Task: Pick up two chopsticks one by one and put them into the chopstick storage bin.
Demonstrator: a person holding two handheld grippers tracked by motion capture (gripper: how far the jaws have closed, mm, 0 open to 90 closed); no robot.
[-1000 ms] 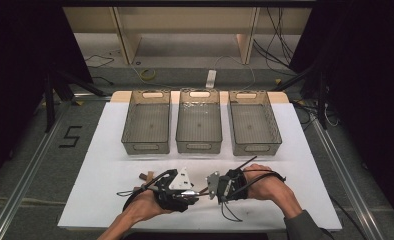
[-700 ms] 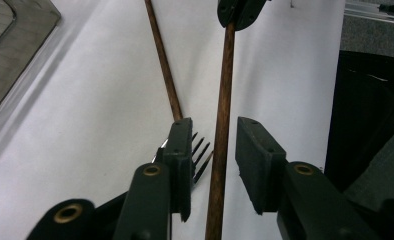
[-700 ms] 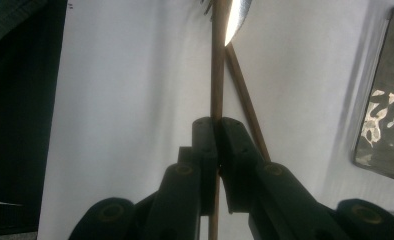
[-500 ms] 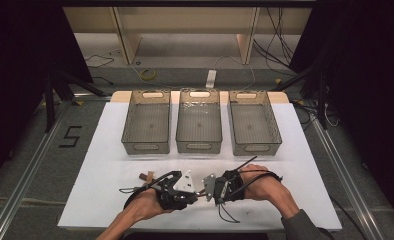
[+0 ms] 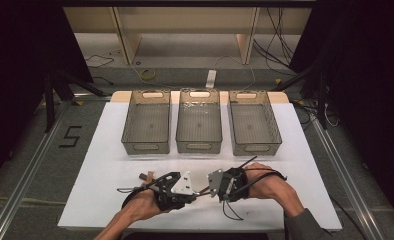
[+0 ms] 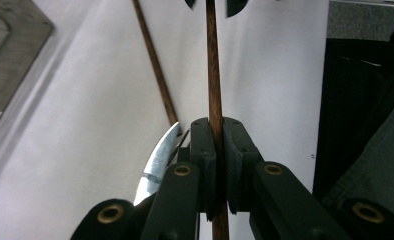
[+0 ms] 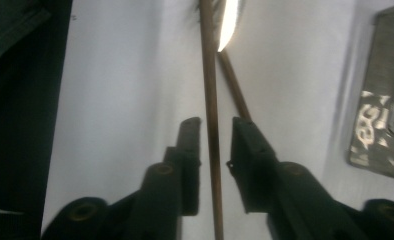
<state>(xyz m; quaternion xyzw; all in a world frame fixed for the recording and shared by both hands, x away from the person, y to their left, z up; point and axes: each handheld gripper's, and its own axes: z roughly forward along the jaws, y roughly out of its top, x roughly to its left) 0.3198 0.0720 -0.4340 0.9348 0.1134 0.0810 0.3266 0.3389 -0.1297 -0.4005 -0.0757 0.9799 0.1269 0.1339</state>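
At the near edge of the white table [image 5: 95, 165], the person's two hands meet, each with a gripper, their tips facing one another. The left gripper [image 6: 216, 137] has its jaws clamped on a thin brown stick [image 6: 213, 75], which runs straight out from between the pads toward the other gripper; these jaws have just been closing. A shiny metal blade [image 6: 157, 160] curves along the left gripper's side, and a second brown stick [image 6: 155, 62] lies on the white surface just beside the held one, slanting away from it.

The right gripper [image 7: 216, 135] stands with its jaws apart, the same stick [image 7: 210, 100] passing between them without either pad pressing on it; these jaws have just been opening. In the high view the left gripper [image 5: 192, 192] and the right gripper [image 5: 205, 189] sit close together, the stick bridging the short gap between them. A small brown piece [image 5: 147, 176] lies on the table just left of the left gripper.

Farther off, three clear bins stand side by side across the middle of the table: the left bin [image 5: 146, 145], the middle bin [image 5: 199, 145] and the right bin [image 5: 255, 145]. Beyond the table's far edge lies the floor, with cables [image 5: 147, 75] on it.
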